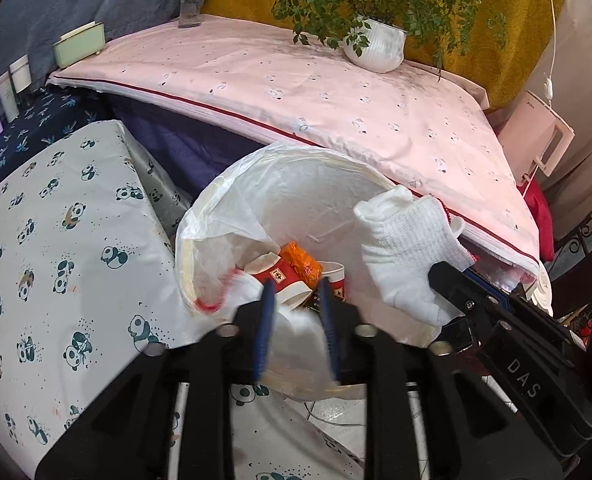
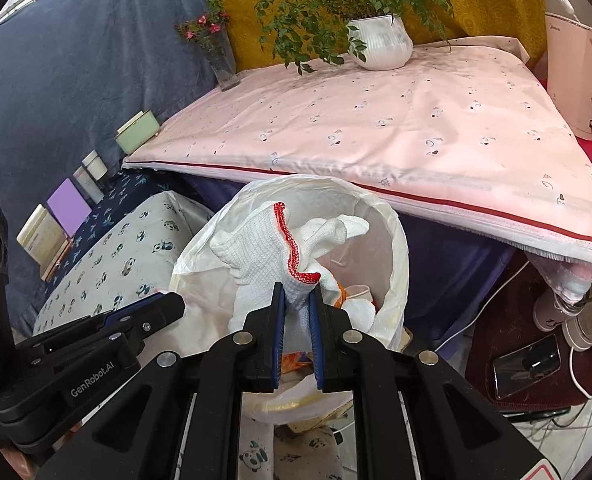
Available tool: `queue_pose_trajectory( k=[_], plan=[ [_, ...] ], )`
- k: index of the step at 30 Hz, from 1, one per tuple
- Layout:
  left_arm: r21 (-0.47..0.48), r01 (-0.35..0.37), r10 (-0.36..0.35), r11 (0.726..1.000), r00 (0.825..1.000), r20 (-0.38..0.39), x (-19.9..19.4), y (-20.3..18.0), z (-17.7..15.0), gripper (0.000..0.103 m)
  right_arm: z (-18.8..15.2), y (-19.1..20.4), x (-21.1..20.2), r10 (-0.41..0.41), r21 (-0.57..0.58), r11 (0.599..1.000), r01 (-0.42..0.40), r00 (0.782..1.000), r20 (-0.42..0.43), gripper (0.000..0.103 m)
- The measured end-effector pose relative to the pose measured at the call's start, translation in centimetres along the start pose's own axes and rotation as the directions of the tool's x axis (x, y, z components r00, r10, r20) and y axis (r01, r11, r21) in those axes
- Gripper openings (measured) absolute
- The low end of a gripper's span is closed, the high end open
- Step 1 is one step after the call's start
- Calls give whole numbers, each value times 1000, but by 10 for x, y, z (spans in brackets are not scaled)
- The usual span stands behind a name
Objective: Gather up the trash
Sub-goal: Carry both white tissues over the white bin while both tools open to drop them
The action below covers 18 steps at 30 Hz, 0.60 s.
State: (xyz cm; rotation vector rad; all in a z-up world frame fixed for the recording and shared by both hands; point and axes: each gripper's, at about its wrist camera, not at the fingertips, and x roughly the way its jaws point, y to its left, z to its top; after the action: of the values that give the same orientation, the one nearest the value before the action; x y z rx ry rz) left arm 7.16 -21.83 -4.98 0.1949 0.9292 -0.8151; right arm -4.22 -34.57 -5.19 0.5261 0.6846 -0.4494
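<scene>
A round bin lined with a white bag [image 1: 296, 184] [image 2: 391, 248] stands below the pink-covered table. Inside lie red paper cups [image 1: 292, 280], an orange wrapper [image 1: 301, 260] and a white glove with red trim [image 1: 232, 292]. My right gripper [image 2: 297, 300] is shut on another white knit glove with a red cuff [image 2: 256, 248] and holds it over the bin; this glove also shows in the left wrist view [image 1: 407, 248]. My left gripper [image 1: 297, 300] is open over the bin, empty, its blue pads blurred.
The pink-covered table [image 2: 375, 128] holds a potted plant [image 2: 381, 40], a glass vase [image 2: 222, 64] and a green box [image 2: 136, 132]. A panda-print surface [image 1: 56, 240] lies left of the bin. A white kettle [image 2: 575, 64], a phone [image 2: 527, 364] and cables are at right.
</scene>
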Motion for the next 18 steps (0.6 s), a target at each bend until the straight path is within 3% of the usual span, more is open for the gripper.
queue_pose_trajectory(
  k=[11,18],
  plan=[
    [-33,-34,34,999,999,12,-1,16,1,40,4,5,7,8,-10,1000,-8,1000,-2,12],
    [-53,-66,67,996,998,19,-4,28,-2,48,9,16,15,18,-35,999,-19,1000,-11,12]
  ],
)
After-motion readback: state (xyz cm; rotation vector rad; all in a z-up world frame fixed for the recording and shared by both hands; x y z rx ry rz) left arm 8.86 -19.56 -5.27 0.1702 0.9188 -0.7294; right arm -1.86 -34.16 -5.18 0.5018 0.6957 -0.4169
